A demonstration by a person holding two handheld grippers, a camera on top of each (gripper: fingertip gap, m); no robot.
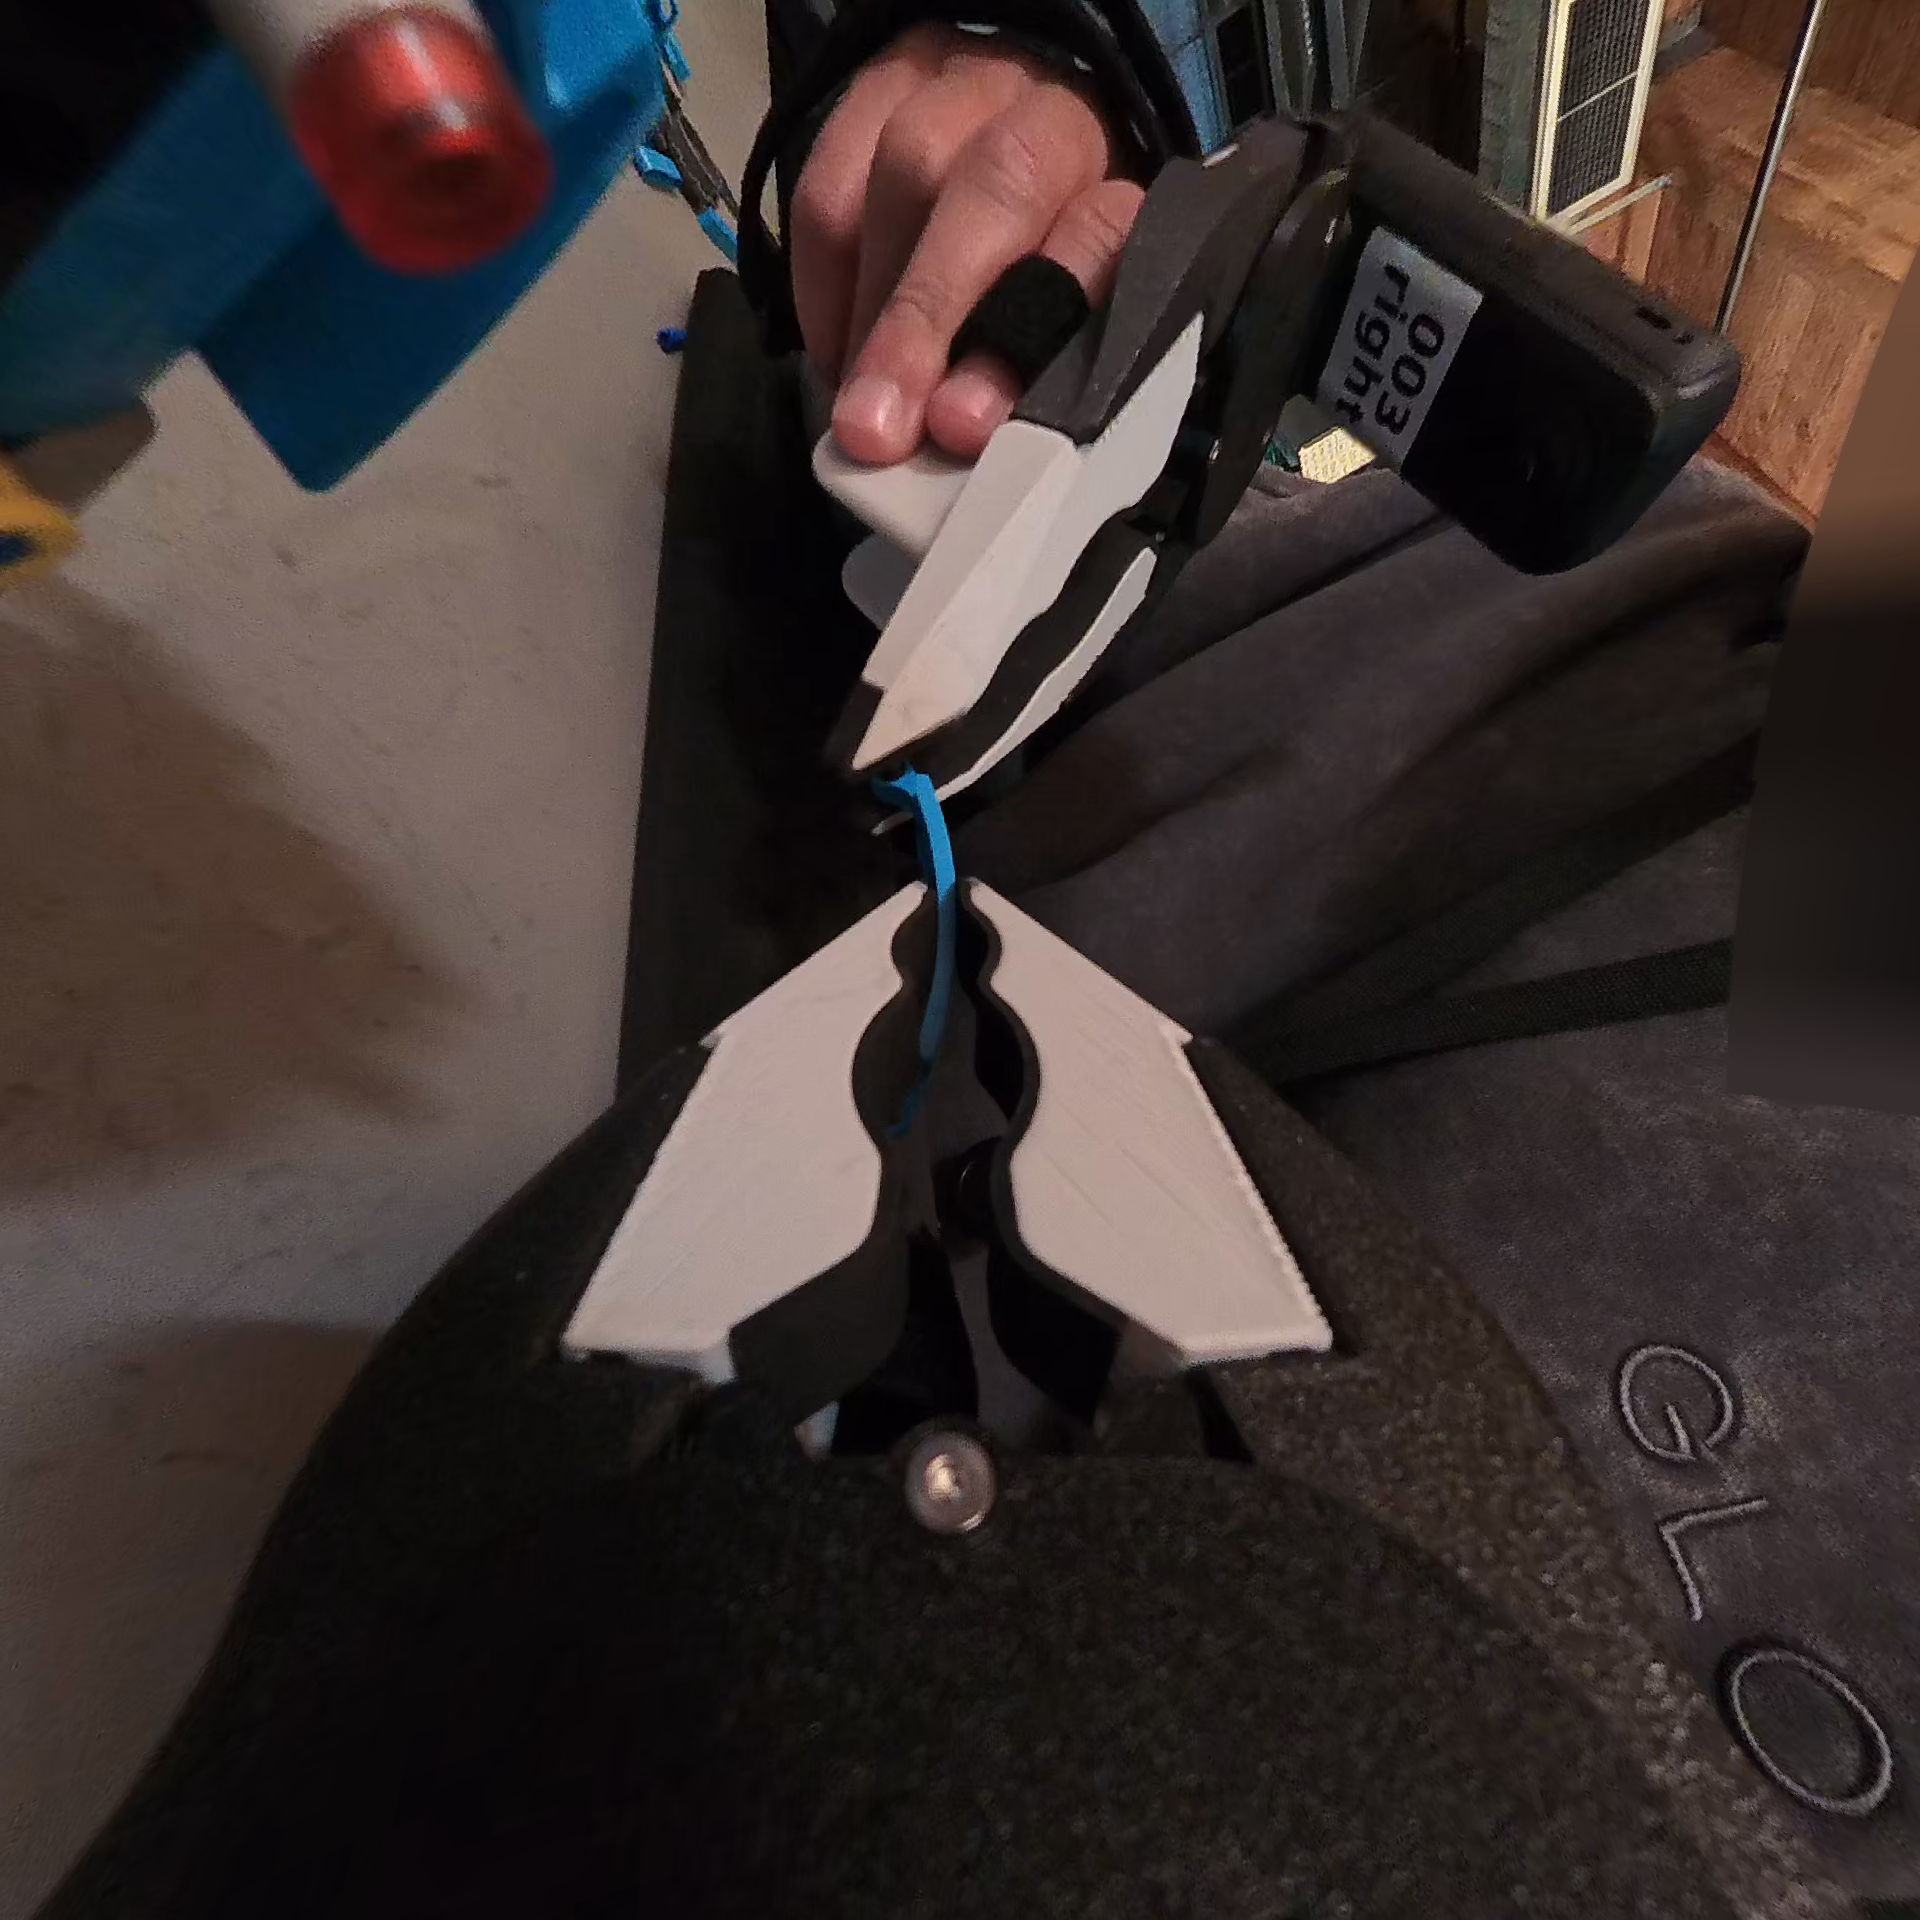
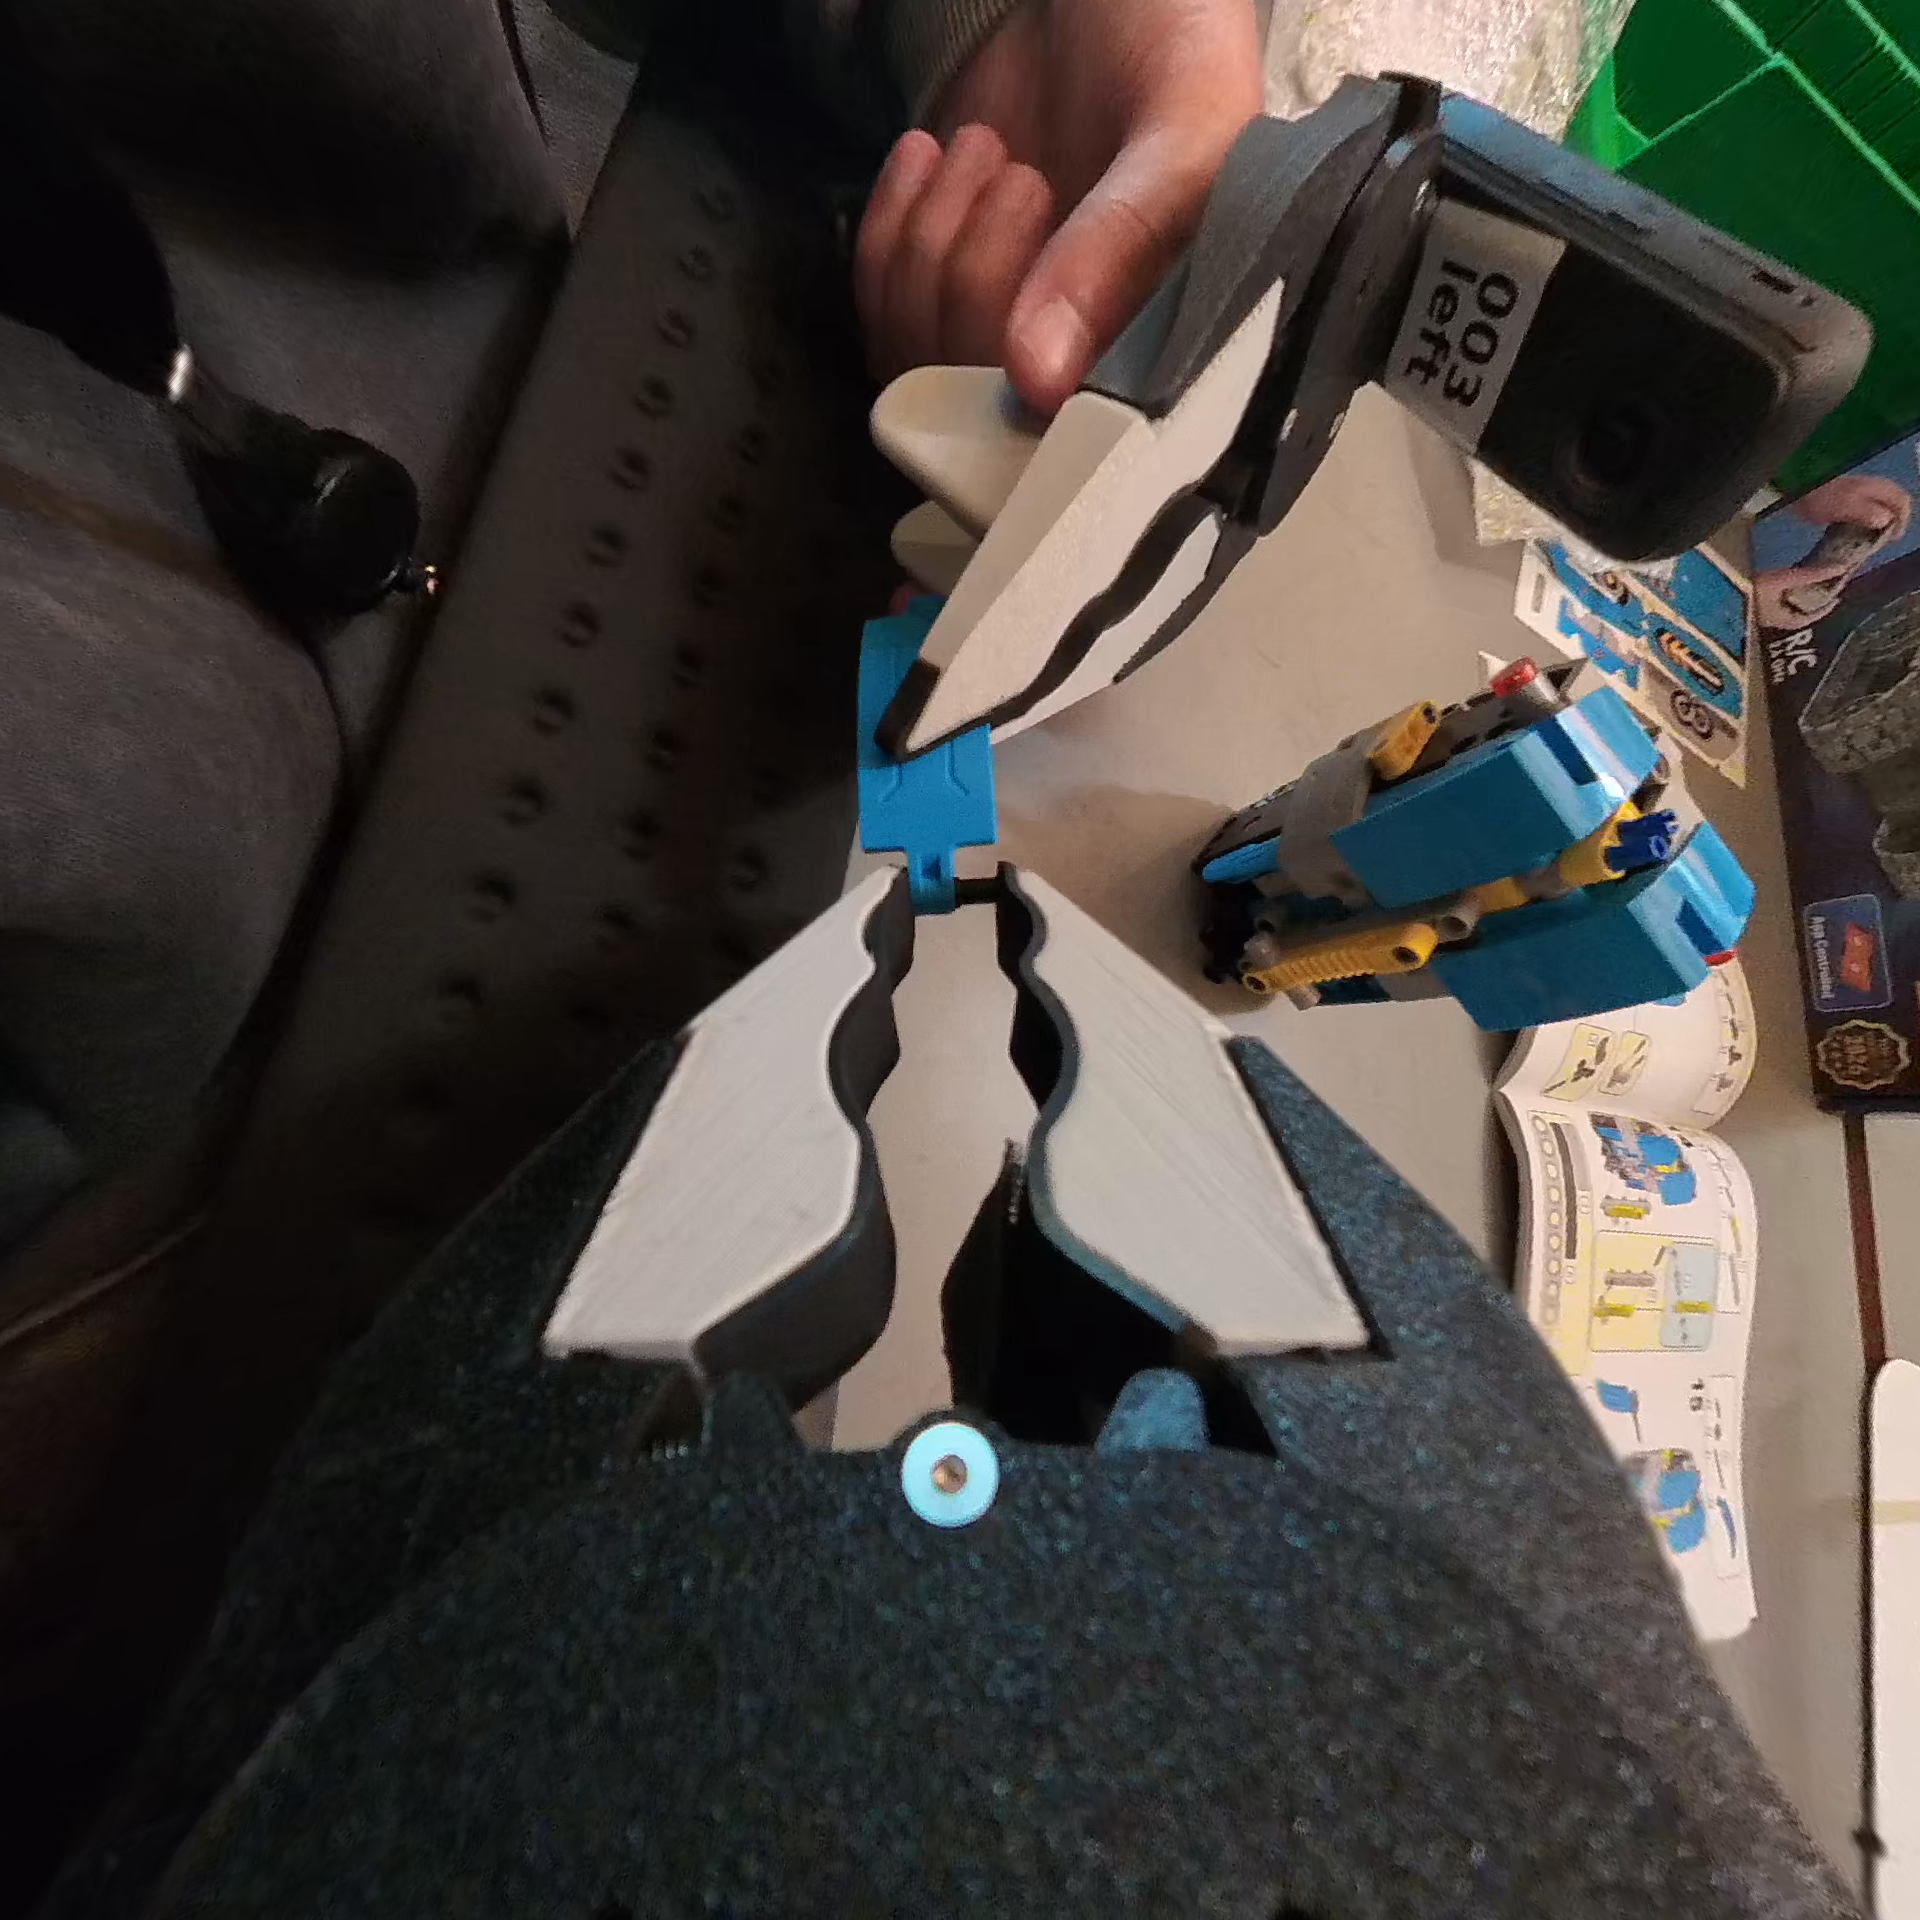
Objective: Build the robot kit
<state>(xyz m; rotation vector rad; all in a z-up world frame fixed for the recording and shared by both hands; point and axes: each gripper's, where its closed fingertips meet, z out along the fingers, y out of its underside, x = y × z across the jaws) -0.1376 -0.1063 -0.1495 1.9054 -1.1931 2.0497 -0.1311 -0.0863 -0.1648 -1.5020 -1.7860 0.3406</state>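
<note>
my left gripper (image 1: 940, 914) is pinched narrow on the flat blue plastic panel piece (image 2: 925, 790), and in the left wrist view i see that panel edge-on as a thin blue strip running down between my white fingers. my right gripper (image 2: 951, 894) is closed to a small gap and nips a short black pin (image 2: 977, 889) at its very tips, the pin seated in the little blue lug at the panel's bottom edge. so the panel hangs in the air between my two tools, above the pale tabletop (image 2: 1122, 852) and just beside the dark padded seat edge (image 2: 623, 623). my worry: the grip on the pin is only at the fingertips, so a slight twist of either wrist could, i judge, roll the pin out and drop it onto the dark fabric, where it would be hard to find; the thin panel could also pivot in my left fingers if i push off-axis, and the pin could jam crooked. counting: two grippers, two hands on them, one blue panel, one black pin, one part-built blue and yellow brick vehicle (image 2: 1486, 862) lying on the table, one open instruction booklet (image 2: 1631, 1278), one sticker sheet (image 2: 1631, 644), one dark printed box (image 2: 1849, 831), and one green crate (image 2: 1766, 135) behind.
</note>
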